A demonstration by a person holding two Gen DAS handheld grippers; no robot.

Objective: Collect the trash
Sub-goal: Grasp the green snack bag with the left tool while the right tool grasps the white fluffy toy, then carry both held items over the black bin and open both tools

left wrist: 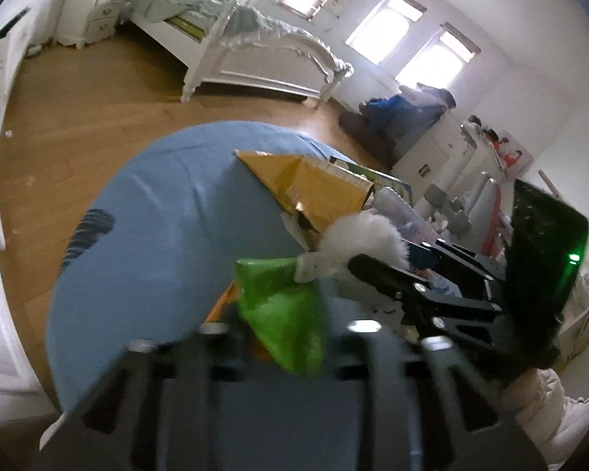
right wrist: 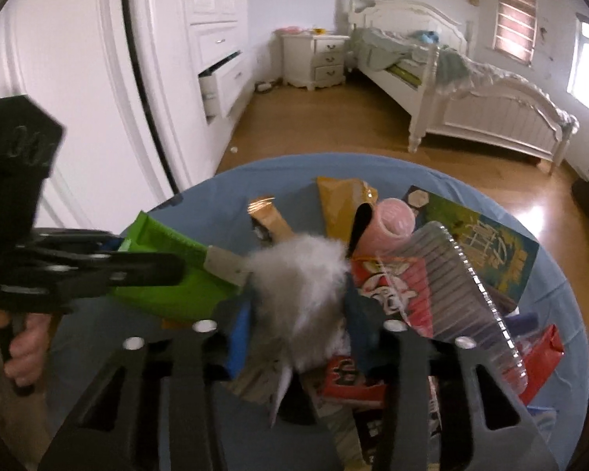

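Fingers [right wrist: 149,271] of the left gripper [left wrist: 288,329] are clamped on a green packet [right wrist: 165,271], a thin, glossy, crinkled foil pouch held by its edge above the table [right wrist: 255,180], which is round and draped in a smooth blue cloth. Just beside it, a white fluffy tuft [right wrist: 294,282] on a short pale handle is flanked by the blue pads of the right gripper [right wrist: 298,314]. These pads appear to be pressed into the soft fibres, though blur leaves the contact uncertain. The collecting is judged to be at an early stage, since no bin or bag is seen and most of the litter is left on the cloth. Behind the tuft a small bronze wrapper [right wrist: 267,216] and a creased yellow foil bag [right wrist: 341,204] are laid flat. Further right a pink roll [right wrist: 392,219], a red printed packet [right wrist: 388,294] and a clear ribbed plastic tray [right wrist: 463,286] are heaped together. The tray is tilted over a flat printed box [right wrist: 487,235], and a shiny red wrapper [right wrist: 542,353] is found at the table's right edge.
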